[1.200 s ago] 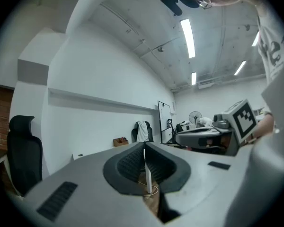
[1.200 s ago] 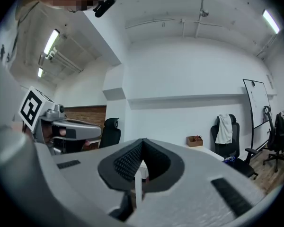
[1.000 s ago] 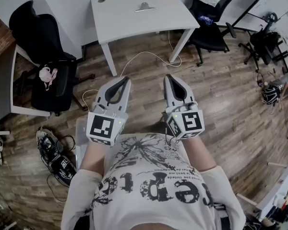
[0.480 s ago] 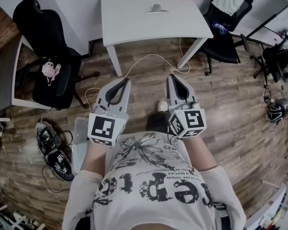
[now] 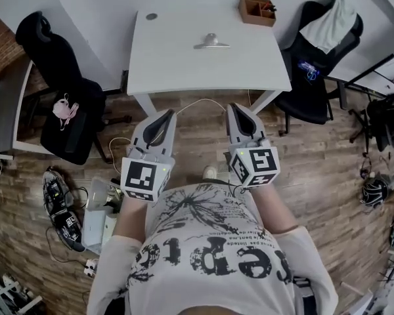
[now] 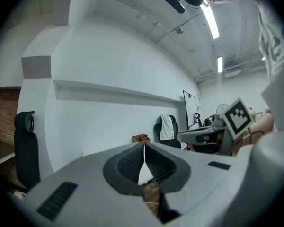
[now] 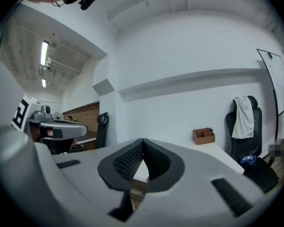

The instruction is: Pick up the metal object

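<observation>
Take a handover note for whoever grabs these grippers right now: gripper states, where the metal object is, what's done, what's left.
Left gripper: shut, empty, short of the white table's near edge.
Right gripper: shut, empty, alongside it.
Metal object: lies untouched on the table, ahead of both grippers.
Done: nothing gripped yet.
Left: reach in, open one gripper, close on it, lift.

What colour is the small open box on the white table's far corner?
Brown; the small brown wooden box shows best in the head view.
</observation>
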Demonstrator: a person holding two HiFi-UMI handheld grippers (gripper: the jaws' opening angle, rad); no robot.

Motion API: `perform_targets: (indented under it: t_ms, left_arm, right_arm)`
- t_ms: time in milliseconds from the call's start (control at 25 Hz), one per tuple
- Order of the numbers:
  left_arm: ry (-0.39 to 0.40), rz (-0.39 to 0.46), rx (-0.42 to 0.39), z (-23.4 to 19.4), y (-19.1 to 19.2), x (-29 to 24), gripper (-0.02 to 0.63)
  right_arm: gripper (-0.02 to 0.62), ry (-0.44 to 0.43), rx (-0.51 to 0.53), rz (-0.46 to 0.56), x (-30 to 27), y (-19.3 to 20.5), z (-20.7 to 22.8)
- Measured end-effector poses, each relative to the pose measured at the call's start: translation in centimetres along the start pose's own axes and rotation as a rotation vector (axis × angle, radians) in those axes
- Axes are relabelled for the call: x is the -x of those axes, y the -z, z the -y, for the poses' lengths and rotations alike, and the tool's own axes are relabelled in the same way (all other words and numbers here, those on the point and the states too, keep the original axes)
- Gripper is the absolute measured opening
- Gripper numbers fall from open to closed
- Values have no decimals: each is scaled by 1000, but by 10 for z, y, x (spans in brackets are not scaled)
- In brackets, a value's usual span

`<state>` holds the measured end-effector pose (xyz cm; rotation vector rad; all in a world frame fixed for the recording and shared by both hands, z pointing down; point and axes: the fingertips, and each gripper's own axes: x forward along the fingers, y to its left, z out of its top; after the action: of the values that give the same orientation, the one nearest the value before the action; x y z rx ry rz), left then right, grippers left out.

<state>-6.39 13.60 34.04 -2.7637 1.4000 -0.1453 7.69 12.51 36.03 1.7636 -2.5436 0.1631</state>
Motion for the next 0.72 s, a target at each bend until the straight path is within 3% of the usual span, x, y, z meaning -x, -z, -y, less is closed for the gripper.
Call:
perform_targets:
  t_ms: [320, 720]
  left_arm:
    - [-59, -32, 30, 10, -4, -105, 11]
    - [-127, -85, 78, -34, 13, -171, 11]
  right_arm:
    - [-9, -75, 8, -20, -61, -3, 93]
    - [-9, -92, -22, -87, -136, 13, 136]
